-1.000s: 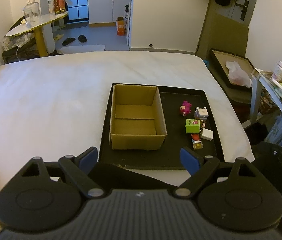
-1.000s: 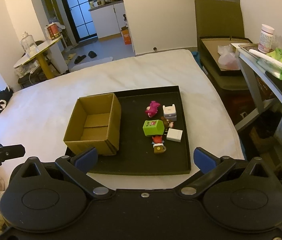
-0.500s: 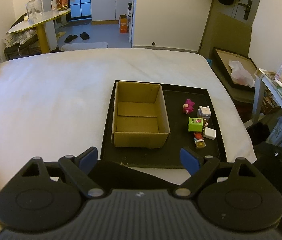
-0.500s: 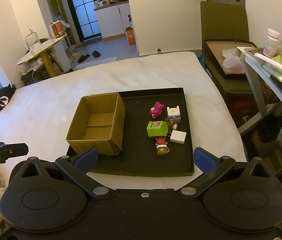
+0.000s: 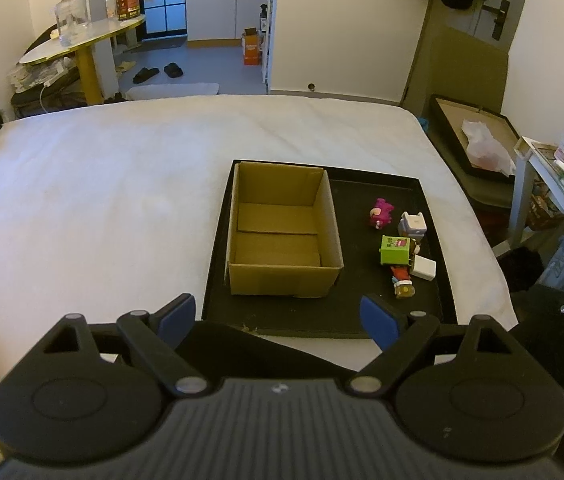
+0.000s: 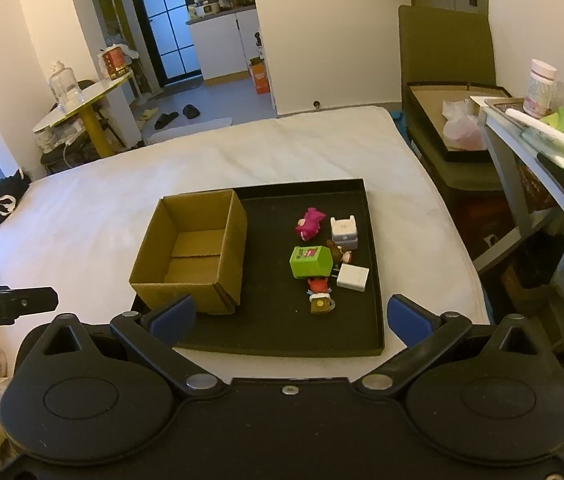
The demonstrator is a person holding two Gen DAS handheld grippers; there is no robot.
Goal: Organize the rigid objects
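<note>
Meanwhile, little is changing in the scene itself: compared with a second ago the cardboard box (image 5: 284, 236) and the toys are sitting a touch farther off in both views, and nothing on the black tray (image 5: 322, 318) is shifting. That is suggesting the sorting is not yet under way, with the box standing empty.

Going left to right, the left claw (image 5: 278, 316) is gaping wide and holding nothing, hanging short of the tray's near edge over the bed (image 5: 102, 200). Right of the box, the toys are lying in a cluster: a pink figure (image 5: 381, 212), a pale block toy (image 5: 413, 225), a green cube (image 5: 395, 250), a white block (image 5: 424, 267) and a small red figure (image 5: 402, 282).

The right claw (image 6: 288, 316) is likewise standing wide and empty. Its view is showing the brownish piece (image 6: 337, 252) behind the cube, possibly another figure, which the left view is mostly hiding.
</note>
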